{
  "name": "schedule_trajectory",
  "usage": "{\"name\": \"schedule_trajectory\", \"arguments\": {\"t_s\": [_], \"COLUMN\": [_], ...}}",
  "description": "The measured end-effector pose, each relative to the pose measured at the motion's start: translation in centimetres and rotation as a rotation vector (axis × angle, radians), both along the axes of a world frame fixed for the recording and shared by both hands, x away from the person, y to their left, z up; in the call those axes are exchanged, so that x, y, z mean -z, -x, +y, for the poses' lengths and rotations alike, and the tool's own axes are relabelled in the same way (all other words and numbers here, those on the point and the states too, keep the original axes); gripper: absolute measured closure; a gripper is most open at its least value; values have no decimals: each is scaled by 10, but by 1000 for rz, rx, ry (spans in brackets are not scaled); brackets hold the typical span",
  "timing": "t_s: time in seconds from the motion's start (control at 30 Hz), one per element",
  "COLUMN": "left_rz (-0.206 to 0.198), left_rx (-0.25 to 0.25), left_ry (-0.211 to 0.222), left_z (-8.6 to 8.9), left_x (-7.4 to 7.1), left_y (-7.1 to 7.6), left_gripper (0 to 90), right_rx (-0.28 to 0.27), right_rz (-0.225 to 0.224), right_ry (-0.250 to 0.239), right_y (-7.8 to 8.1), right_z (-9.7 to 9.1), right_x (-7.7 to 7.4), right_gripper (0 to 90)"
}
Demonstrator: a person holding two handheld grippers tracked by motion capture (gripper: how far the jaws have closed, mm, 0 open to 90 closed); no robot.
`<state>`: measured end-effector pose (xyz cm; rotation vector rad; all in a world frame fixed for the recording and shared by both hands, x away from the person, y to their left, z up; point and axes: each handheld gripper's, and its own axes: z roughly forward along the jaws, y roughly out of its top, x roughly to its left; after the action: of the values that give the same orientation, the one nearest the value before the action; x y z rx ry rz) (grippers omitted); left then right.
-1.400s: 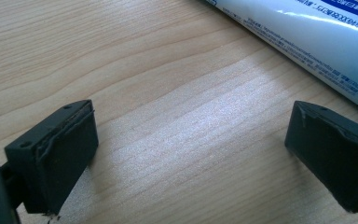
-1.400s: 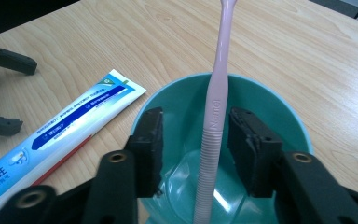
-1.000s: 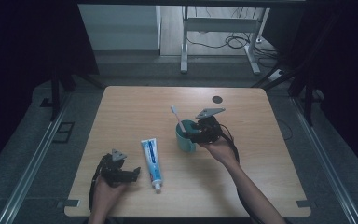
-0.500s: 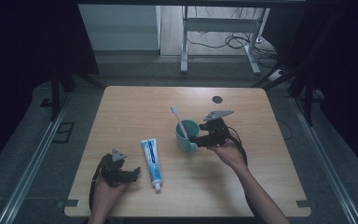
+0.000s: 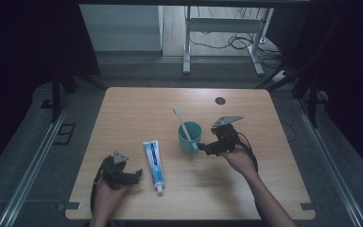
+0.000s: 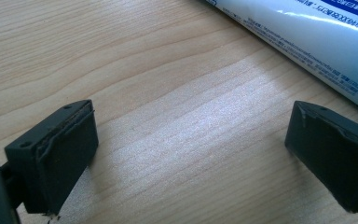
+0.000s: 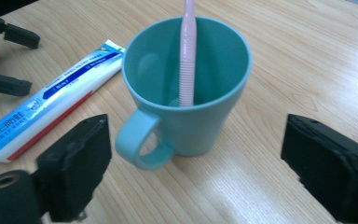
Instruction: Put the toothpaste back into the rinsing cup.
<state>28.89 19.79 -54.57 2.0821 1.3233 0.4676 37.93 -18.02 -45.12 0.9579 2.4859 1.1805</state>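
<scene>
I've just been opening my right hand-held gripper (image 7: 191,163); its jaws now stand wide, off the teal mug (image 7: 189,93), nothing between them. Mug sits upright mid-tabletop (image 5: 123,109), pink toothbrush (image 7: 186,51) inside. Left hand-held gripper (image 6: 186,154) open, empty, beside the toothpaste tube (image 5: 153,160). Next, prob.: grab the tube.

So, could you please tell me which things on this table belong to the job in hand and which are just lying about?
In the job:
- teal mug, just ahead of the open right gripper
- pink toothbrush standing in the mug
- toothpaste tube, beside the open left gripper

Lying about:
- dark round spot near the table's far edge
- cables on the floor beyond
</scene>
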Motion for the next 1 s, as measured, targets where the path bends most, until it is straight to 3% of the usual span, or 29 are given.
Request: {"name": "schedule_trajectory", "arguments": {"t_s": [0.27,1.0], "left_rz": [0,-1], "left_rx": [0,0], "left_ry": [0,0], "left_z": [0,0], "left_x": [0,0], "left_y": [0,0], "left_gripper": [26,26], "right_rx": [14,40], "right_rz": [-20,-36], "right_ry": [21,36], "right_y": [5,24], "right_z": [-11,-45], "right_x": [1,9], "right_gripper": [4,5]}}
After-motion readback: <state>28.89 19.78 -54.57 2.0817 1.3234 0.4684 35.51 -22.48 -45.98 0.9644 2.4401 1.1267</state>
